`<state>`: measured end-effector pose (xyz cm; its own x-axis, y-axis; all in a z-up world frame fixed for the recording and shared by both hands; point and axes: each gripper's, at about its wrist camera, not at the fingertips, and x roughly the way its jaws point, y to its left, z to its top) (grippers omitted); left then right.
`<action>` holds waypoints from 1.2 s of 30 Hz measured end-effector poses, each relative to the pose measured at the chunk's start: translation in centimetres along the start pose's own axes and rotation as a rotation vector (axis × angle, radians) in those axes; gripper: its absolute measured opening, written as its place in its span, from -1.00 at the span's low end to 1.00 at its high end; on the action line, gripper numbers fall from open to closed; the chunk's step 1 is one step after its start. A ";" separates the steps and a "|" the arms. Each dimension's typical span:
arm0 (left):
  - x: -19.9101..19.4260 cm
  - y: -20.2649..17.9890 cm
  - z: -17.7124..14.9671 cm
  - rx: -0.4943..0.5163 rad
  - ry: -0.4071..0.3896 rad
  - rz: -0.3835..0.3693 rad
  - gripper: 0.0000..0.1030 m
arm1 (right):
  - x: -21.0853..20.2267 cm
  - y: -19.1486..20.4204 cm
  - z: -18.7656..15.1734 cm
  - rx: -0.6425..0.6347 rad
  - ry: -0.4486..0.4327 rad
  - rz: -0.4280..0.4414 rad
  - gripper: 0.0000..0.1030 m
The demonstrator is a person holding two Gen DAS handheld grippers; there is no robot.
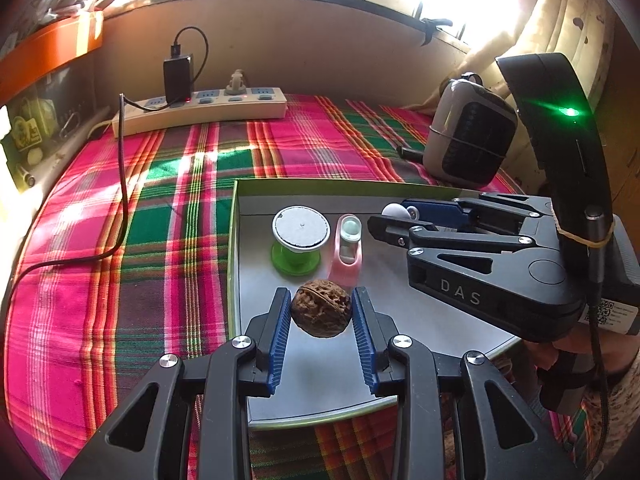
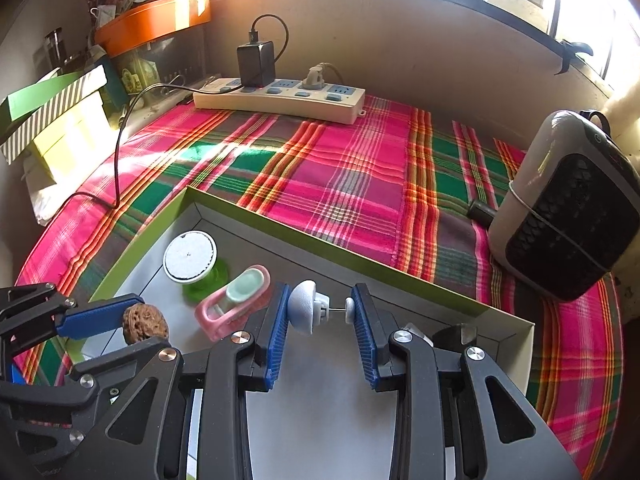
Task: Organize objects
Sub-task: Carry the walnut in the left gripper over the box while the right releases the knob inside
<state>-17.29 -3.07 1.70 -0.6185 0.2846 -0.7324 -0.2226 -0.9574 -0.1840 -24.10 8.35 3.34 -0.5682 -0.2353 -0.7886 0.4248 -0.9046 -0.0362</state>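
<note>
A shallow green-rimmed box point(image 1: 236, 240) point(image 2: 420, 280) with a white floor lies on the plaid cloth. My left gripper point(image 1: 321, 314) point(image 2: 120, 322) is shut on a brown walnut point(image 1: 321, 312) point(image 2: 145, 325) over the box's near part. My right gripper point(image 2: 320, 308) point(image 1: 394, 216) is shut on a small white pin-like piece point(image 2: 308, 308) point(image 1: 394, 211), a rounded head and a small cap joined by a thin pin, over the box's right side. Inside the box stand a green spool with a white top point(image 1: 301, 227) point(image 2: 190, 256) and a pink holder with a pale green insert point(image 1: 348, 246) point(image 2: 236, 296).
A white power strip point(image 1: 208, 110) point(image 2: 280, 96) with a black charger and cable runs along the back wall. A grey and black heater point(image 1: 468, 136) point(image 2: 568, 208) stands at the right. Boxes and an orange tray point(image 2: 152, 24) crowd the left shelf. Plaid cloth lies bare left of the box.
</note>
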 end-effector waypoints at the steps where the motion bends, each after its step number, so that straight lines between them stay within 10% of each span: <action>1: 0.0 -0.1 0.0 0.006 -0.001 0.006 -0.44 | 0.1 0.0 0.0 -0.001 0.005 -0.004 -0.36; 36: 0.5 -0.6 -0.3 0.051 0.021 0.043 -0.43 | 1.5 0.4 0.3 -0.027 0.071 -0.040 -0.36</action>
<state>-17.29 -2.40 1.21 -0.6121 0.2416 -0.7530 -0.2344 -0.9648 -0.1190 -24.98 7.49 2.36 -0.5342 -0.1724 -0.8276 0.4221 -0.9026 -0.0845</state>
